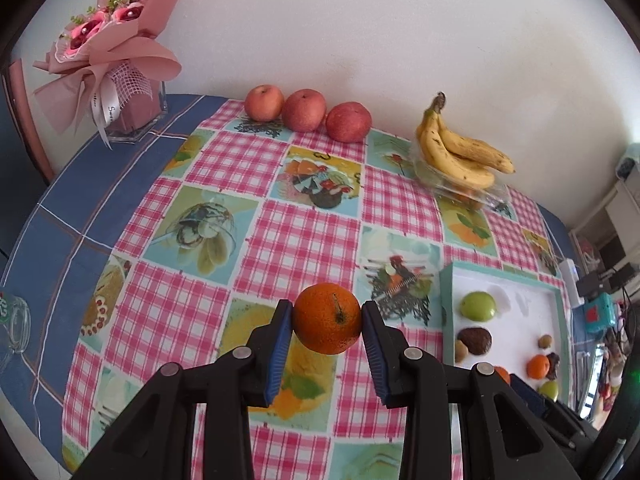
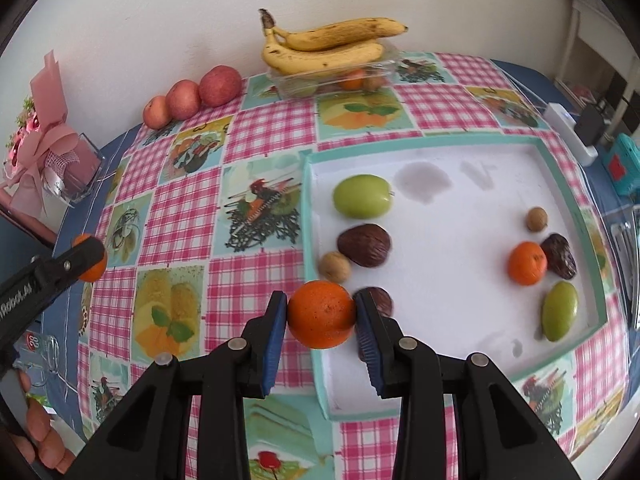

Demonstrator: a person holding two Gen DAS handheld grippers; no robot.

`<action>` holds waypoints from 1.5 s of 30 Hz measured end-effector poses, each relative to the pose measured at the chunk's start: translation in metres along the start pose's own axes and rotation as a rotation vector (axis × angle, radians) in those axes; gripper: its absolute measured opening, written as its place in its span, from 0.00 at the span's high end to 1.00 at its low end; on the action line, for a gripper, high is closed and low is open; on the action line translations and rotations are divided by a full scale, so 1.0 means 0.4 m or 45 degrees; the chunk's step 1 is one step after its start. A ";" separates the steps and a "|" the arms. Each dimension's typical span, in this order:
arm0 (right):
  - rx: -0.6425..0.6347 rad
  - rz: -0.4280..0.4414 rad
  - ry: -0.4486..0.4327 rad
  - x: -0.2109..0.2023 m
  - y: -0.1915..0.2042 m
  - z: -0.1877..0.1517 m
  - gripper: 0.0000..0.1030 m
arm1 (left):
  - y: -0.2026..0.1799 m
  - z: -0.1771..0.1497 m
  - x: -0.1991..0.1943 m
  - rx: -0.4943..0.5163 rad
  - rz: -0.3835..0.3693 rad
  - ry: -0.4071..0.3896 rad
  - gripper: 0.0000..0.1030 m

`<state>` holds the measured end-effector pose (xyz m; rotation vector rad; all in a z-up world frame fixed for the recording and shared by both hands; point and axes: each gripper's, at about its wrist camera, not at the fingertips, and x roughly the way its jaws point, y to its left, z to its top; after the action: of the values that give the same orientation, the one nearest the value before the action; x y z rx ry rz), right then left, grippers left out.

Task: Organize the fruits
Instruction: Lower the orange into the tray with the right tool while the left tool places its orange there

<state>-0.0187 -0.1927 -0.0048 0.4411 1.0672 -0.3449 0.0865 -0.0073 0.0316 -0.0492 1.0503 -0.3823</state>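
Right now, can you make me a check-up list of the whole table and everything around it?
Surface: table under a blue cloth with a pink checked fruit-print cloth on top.
Job's things: three apples in a row by the wall; bananas on a clear container; white tray holding two green fruits, one orange, walnuts and dark brown pieces.
Clutter: pink bouquet in a clear vase; a glass at the table edge.
Grippers: left gripper shut on an orange; right gripper shut on another orange.
Cables: nothing seen clearly; a white power strip beside the tray.
Surroundings: white wall; dim furniture at the right edge.
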 end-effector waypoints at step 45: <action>0.378 -0.118 0.084 0.012 -0.414 -0.022 0.64 | -0.427 -0.243 0.153 0.448 -0.261 0.460 0.64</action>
<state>-0.1018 -0.3312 -0.0422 0.6726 1.1072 -0.5782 -0.0182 -0.1730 -0.0308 0.2367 1.3232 -0.7786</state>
